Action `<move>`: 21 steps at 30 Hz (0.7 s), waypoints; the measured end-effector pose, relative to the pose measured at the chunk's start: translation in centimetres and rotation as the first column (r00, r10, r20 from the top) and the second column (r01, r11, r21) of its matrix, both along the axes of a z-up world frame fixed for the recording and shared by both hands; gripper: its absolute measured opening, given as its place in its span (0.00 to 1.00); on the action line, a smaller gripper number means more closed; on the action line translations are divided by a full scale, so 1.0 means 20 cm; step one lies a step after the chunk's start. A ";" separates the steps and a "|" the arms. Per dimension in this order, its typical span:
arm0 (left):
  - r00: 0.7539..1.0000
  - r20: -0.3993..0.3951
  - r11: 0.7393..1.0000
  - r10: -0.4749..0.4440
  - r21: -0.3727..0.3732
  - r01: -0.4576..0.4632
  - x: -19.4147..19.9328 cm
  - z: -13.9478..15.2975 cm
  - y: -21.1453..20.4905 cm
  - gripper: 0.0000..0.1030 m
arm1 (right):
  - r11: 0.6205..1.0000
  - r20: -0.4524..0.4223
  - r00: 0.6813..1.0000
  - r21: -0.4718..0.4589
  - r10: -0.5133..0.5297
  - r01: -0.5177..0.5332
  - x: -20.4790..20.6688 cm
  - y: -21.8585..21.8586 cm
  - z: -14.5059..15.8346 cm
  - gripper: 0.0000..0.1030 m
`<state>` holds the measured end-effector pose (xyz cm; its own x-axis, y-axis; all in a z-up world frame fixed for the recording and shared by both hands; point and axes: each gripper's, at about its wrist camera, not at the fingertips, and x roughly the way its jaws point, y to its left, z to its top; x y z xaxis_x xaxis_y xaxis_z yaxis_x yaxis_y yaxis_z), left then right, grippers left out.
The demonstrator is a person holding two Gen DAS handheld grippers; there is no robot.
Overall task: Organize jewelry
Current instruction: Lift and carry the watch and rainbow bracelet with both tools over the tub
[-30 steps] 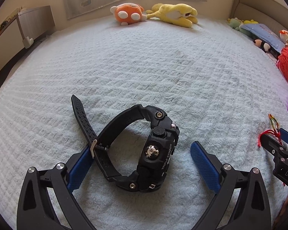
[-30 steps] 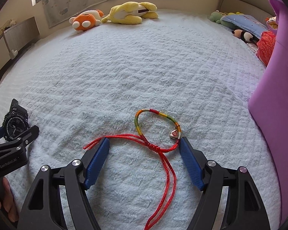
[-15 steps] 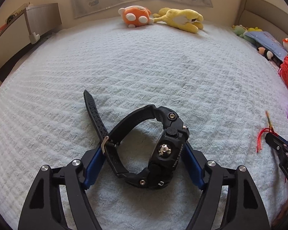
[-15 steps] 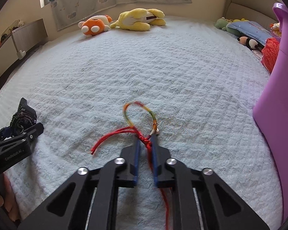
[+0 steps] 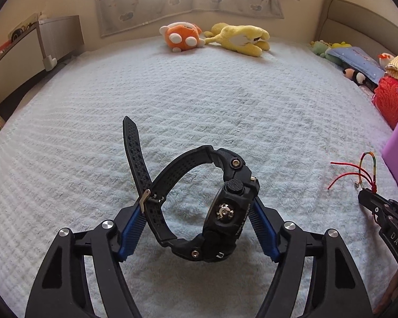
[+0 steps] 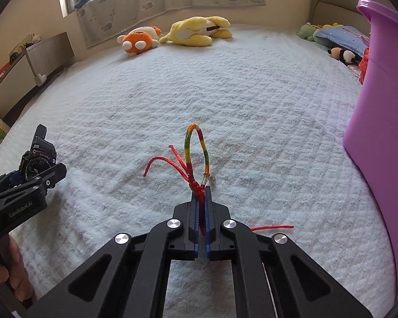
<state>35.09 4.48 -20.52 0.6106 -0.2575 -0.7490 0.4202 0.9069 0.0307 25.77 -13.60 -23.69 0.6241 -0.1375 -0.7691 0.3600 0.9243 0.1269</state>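
- On my left, my left tongs (image 5: pixel 196 225) were closed onto a black watch (image 5: pixel 199 204): one blue pad pressed the strap by its buckle, the other pressed the side of the watch body.
- The watch stood on edge between the pads, its loop lying across the tongs and the loose strap end pointing up and away to the left. It seemed raised off the white bed cover (image 5: pixel 225 100), with a shadow beneath, though I could not be sure.
- In the middle, my right tongs (image 6: pixel 201 193) were shut tight on the red knot of a woven bracelet (image 6: pixel 196 151).
- The bracelet's striped loop stood straight ahead of the tips, its long axis in line with the tongs, and red cord ends trailed to either side.
- On the far right, a purple bin (image 6: pixel 379 106) stood close beside my right tongs, nearer to them than to my left. I judged it the likely place for both pieces, bracelet first.
- A second earlier, both tongs were spread wide, with the watch and the bracelet lying flat on the cover between the pads. Half a second earlier, both had already closed.
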 end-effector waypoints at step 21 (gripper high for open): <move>0.995 -0.014 0.995 -0.095 0.040 0.096 -0.47 0.55 0.18 0.68 | 0.998 0.015 1.000 0.059 0.005 -0.006 -0.43 0.21 0.59 0.03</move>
<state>25.78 8.14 -9.53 0.5752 -0.2836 -0.7673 0.5053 0.8608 0.0607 17.10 -9.39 -11.98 0.6362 -0.0886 -0.7664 0.3527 0.9169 0.1868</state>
